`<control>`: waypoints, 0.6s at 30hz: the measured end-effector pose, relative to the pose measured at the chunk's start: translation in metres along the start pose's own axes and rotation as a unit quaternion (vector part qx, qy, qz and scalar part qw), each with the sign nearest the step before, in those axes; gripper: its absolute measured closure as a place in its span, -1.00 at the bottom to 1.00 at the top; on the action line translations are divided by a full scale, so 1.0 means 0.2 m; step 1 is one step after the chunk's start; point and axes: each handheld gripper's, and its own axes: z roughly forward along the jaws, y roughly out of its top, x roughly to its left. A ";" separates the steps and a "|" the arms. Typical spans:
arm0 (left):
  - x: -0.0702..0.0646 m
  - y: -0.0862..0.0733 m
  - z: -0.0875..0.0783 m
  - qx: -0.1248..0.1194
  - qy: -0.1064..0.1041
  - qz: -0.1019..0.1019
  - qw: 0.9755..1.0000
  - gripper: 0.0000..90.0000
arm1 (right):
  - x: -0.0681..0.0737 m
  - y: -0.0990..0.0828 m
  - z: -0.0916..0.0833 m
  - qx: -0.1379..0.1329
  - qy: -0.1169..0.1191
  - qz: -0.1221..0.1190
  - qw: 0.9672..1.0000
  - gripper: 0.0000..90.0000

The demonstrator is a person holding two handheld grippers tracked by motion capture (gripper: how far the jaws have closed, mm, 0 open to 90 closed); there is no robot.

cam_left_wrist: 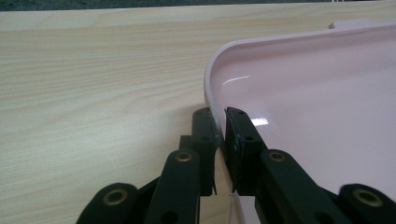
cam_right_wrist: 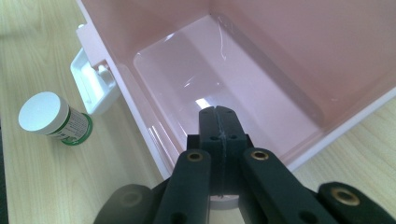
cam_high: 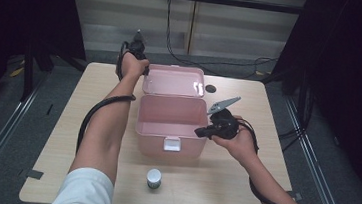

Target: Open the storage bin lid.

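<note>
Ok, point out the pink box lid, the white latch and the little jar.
pink lid [cam_left_wrist: 303,84], left gripper view, glossy inner face
white latch [cam_right_wrist: 93,88], right gripper view, clip body
jar [cam_right_wrist: 44,112], right gripper view, white cap

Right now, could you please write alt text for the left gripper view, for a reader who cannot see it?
The left gripper has its two black jaws on either side of the rim of a pink lid, one inside and one outside. The lid lies open on a pale wooden table.
</note>
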 end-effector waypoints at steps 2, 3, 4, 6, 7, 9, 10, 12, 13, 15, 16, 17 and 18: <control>0.00 0.00 0.00 0.000 0.000 -0.004 1.000 0.83 | 0.00 0.00 0.00 0.000 0.000 0.000 1.000 1.00; 0.01 0.00 0.00 0.002 -0.002 -0.005 1.000 0.83 | 0.00 0.00 0.00 0.003 -0.002 -0.001 1.000 1.00; 0.01 0.00 0.01 0.000 -0.003 -0.006 1.000 0.83 | 0.00 0.00 0.00 0.002 -0.002 -0.002 1.000 1.00; 0.01 -0.01 0.01 -0.001 -0.001 -0.003 1.000 0.82 | 0.00 0.00 0.00 0.002 -0.002 0.000 1.000 1.00; 0.01 -0.01 0.01 0.001 -0.001 0.002 1.000 0.82 | 0.00 0.00 0.00 0.004 -0.002 0.000 1.000 1.00; 0.01 -0.02 0.02 -0.002 0.001 0.001 1.000 0.81 | 0.00 0.00 0.00 0.004 -0.002 -0.001 1.000 1.00; 0.01 -0.02 0.02 -0.003 -0.001 0.000 1.000 0.81 | 0.00 0.00 0.00 0.003 -0.003 -0.002 1.000 1.00; 0.01 -0.02 0.02 -0.003 -0.001 0.002 1.000 0.80 | 0.00 0.01 0.00 0.004 -0.003 -0.002 1.000 1.00; 0.01 -0.02 0.01 -0.004 -0.002 0.000 1.000 0.80 | 0.00 0.01 0.00 0.005 -0.003 -0.003 1.000 1.00; 0.02 -0.03 0.01 0.001 -0.003 0.002 1.000 0.78 | 0.00 0.01 0.00 0.005 -0.003 -0.002 1.000 1.00; 0.01 -0.03 0.01 -0.002 0.000 0.001 1.000 0.74 | 0.00 0.01 0.00 0.005 -0.003 -0.002 1.000 1.00; 0.01 -0.03 0.00 -0.001 0.001 0.001 1.000 0.71 | 0.00 0.00 0.00 0.004 -0.003 -0.001 1.000 1.00; 0.02 -0.03 0.00 0.004 -0.001 0.008 1.000 0.67 | 0.00 0.00 0.00 0.004 -0.004 -0.002 1.000 1.00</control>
